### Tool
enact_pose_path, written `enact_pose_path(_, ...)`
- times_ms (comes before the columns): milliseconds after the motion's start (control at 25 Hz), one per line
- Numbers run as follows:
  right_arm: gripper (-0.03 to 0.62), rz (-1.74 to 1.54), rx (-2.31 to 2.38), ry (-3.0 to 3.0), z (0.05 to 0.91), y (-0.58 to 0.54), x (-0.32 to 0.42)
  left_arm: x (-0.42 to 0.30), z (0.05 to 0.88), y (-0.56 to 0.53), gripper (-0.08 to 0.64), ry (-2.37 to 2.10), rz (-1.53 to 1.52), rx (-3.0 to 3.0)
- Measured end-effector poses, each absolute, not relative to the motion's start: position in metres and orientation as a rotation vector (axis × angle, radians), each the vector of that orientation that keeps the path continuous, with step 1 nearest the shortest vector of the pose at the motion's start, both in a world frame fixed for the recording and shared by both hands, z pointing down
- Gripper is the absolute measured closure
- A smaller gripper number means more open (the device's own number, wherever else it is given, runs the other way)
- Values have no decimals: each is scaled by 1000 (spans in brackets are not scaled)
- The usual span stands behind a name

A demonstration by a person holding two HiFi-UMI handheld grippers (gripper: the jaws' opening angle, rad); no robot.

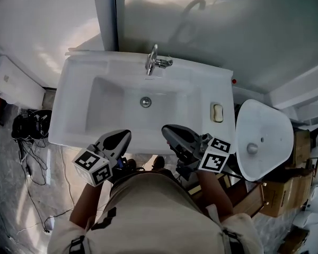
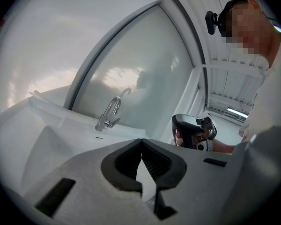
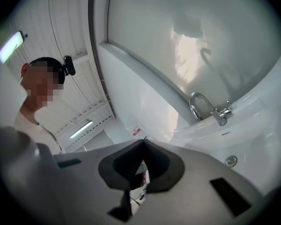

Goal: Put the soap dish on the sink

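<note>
Left gripper (image 1: 121,137): grey moulded shell, ribbed black pads, jaws shut with nothing between them, tips over the front rim of the sink (image 1: 74,120).
Right gripper (image 1: 172,132): same build, jaws closed and empty, at the same rim.
Soap dish (image 1: 217,112): small cream rounded oblong, beyond and right of the right fingers. It lies flat on the glossy white ledge between the bowl (image 1: 116,105) and the sink's right edge, long axis front-to-back.
The open bowl lies ahead of both fingertips; the chrome tap (image 1: 155,61) is farthest.

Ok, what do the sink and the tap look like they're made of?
Sink: probably glazed ceramic, glossy white with soft reflections on its rim. Tap: metal, likely chrome-plated, mirror-bright with sharp highlights.
</note>
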State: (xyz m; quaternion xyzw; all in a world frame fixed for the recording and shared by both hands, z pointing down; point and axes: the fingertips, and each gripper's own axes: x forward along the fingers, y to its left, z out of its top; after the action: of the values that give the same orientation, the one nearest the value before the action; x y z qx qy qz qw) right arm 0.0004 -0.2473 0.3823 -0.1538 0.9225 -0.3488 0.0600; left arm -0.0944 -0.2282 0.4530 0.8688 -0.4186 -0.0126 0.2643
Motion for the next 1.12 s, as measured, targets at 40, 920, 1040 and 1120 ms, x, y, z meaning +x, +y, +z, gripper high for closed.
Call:
enact_pose_path(40, 581, -1051, -457, 2800, 381, -242, -4, -96, 453, -227, 540, -1125, -37, 2351)
enact_pose_path(920, 581, -1297, -527, 2612, 402, -157, -65, -134, 485, -180, 540, -923, -14, 2334)
enact_pose_path(1040, 581, -1319, -525, 2602, 404, -145, -68, -129, 485, -177, 540, -892, -8, 2346)
enact_pose_path(1120, 581, -1309, -519, 2601, 401, -139, -68, -124, 482, -175, 540, -876, -3, 2362)
